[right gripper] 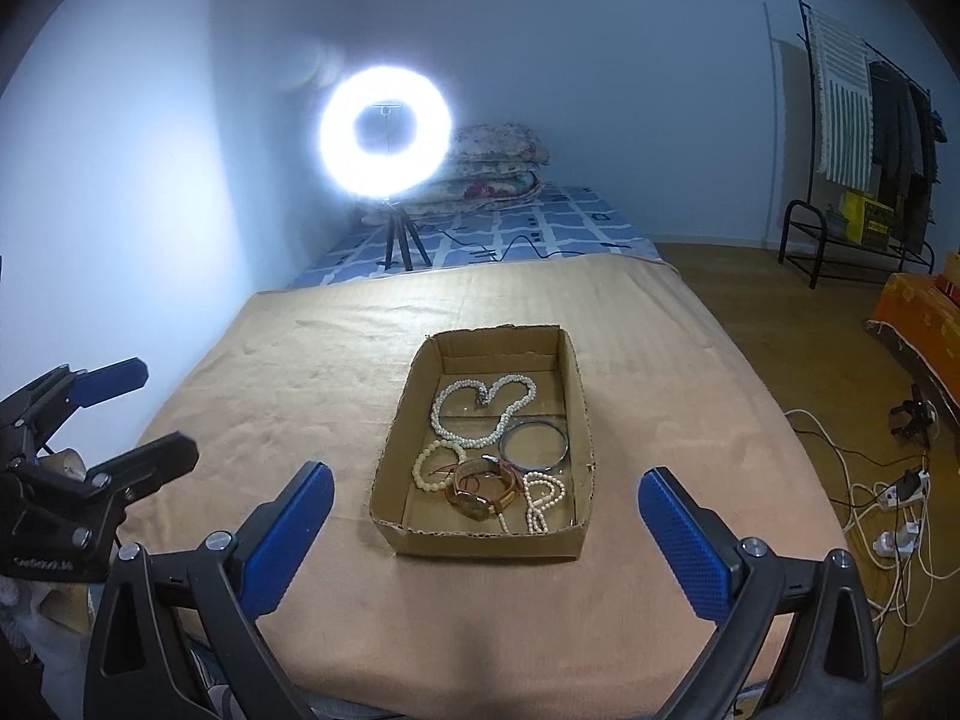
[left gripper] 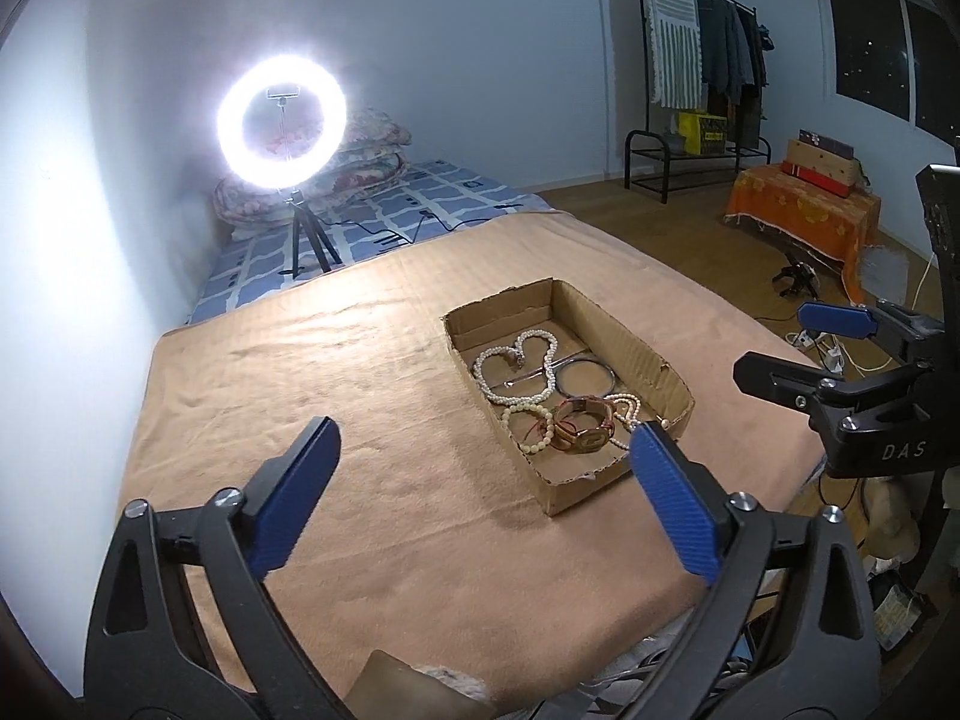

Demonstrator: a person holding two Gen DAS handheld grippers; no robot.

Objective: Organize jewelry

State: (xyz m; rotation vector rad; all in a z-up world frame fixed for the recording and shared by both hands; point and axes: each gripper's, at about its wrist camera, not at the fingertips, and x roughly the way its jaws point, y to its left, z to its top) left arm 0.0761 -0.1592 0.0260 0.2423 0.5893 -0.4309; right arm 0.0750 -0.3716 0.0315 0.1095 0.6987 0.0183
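Observation:
A shallow cardboard box (left gripper: 624, 336) (right gripper: 393, 438) sits on the tan blanket. In it lie a long pearl necklace (left gripper: 516, 372) (right gripper: 480, 408), a metal bangle (left gripper: 585, 378) (right gripper: 534, 444), a bead bracelet (left gripper: 528, 429) (right gripper: 435, 468), a brown-strapped watch (left gripper: 585, 429) (right gripper: 480, 492) and a short pearl strand (left gripper: 627, 408) (right gripper: 540, 504). My left gripper (left gripper: 486, 468) is open and empty, near the box's front left. My right gripper (right gripper: 486, 504) is open and empty, in front of the box. Each gripper shows in the other's view, the right one (left gripper: 786, 348) and the left one (right gripper: 162, 414).
The tan blanket (left gripper: 360, 420) (right gripper: 300, 390) covers the bed's near part. A lit ring light on a tripod (left gripper: 282, 120) (right gripper: 384, 126) stands behind, by folded quilts (right gripper: 492, 168). Right: clothes rack (left gripper: 702, 60), orange-covered stand (left gripper: 804, 216), floor cables (right gripper: 888, 510).

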